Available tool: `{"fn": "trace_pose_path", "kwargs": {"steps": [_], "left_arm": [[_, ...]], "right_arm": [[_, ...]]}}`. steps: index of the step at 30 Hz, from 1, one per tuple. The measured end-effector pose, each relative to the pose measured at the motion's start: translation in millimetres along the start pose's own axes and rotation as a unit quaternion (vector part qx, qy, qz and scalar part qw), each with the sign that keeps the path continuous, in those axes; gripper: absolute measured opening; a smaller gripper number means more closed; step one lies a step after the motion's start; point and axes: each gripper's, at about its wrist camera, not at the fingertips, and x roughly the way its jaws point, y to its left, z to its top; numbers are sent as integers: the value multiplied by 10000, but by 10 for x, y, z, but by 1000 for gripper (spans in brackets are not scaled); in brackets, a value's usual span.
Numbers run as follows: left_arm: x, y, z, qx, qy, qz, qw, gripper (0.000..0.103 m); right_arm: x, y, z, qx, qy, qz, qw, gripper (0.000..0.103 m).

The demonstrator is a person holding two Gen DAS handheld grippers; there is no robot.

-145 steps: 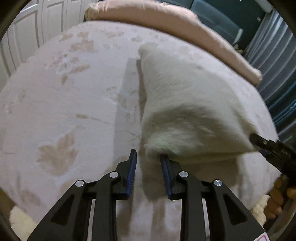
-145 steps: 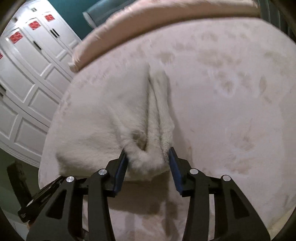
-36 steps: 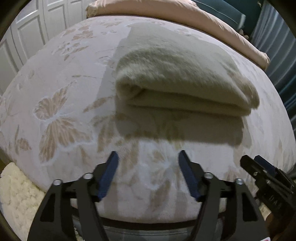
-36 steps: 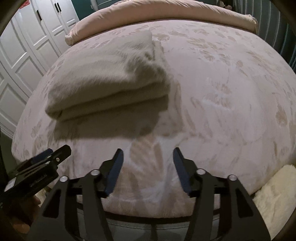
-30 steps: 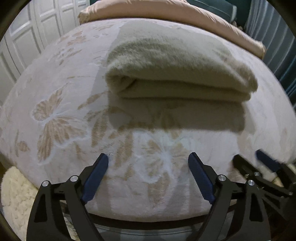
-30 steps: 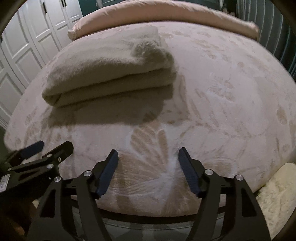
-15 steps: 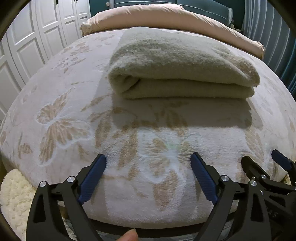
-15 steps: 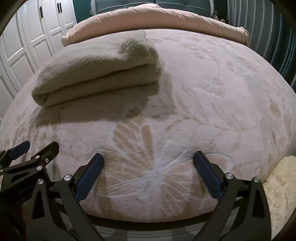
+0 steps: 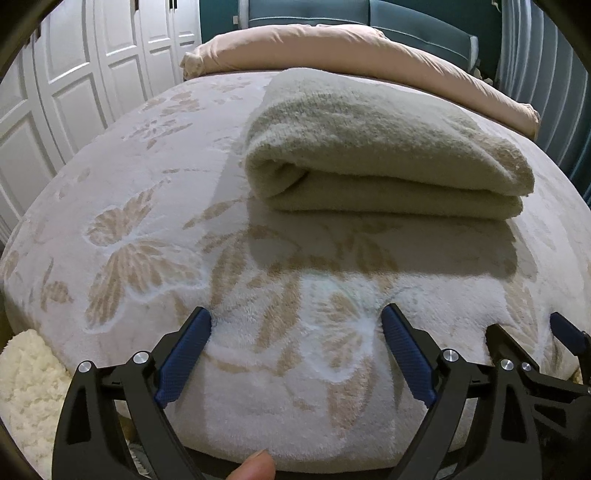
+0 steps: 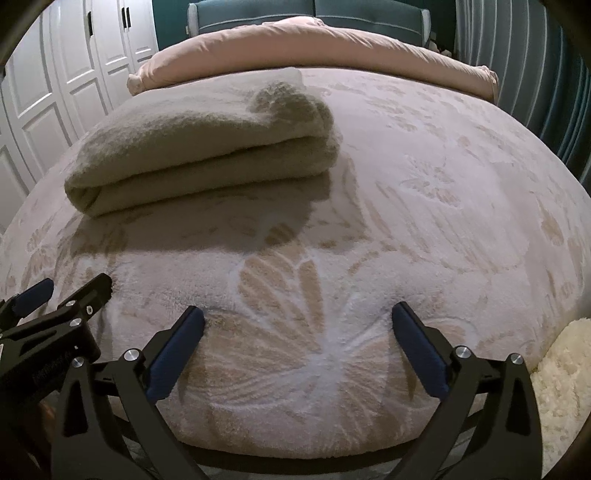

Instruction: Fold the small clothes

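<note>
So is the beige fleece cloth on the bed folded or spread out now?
Folded. The beige fleece cloth lies in stacked layers with a rounded fold at one end, on the bed cover; no gripper touches it.

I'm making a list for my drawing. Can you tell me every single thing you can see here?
cloth: one, beige, folded, lying on the bed.
bed cover: one, pale pink with tan butterflies, spread over the bed.
duvet: one, pink, rolled along the far end of the bed.
headboard: one, teal, behind the duvet.
wardrobe: white panelled doors, on the left.
curtain: blue-grey, on the right.
rug: cream, fluffy, below the bed's near edge.
left gripper: one, black with blue pads, open, empty.
right gripper: one, same colours, jaws opening, empty.
fingertip: one, bottom edge.
</note>
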Motion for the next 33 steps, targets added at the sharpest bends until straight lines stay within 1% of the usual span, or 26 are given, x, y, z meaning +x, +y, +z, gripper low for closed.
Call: {"fn": "trace_pose_path", "kwargs": {"steps": [5,33], "left_arm": [[5,6,3,3,-37,25,10000,92],[15,-21,37,-88,-27,131,9999,92]], "right_arm": [[4,-13,-4,-7,-70,13,10000,98],[-24,-2,-30,34,-103,19,9999,98]]}}
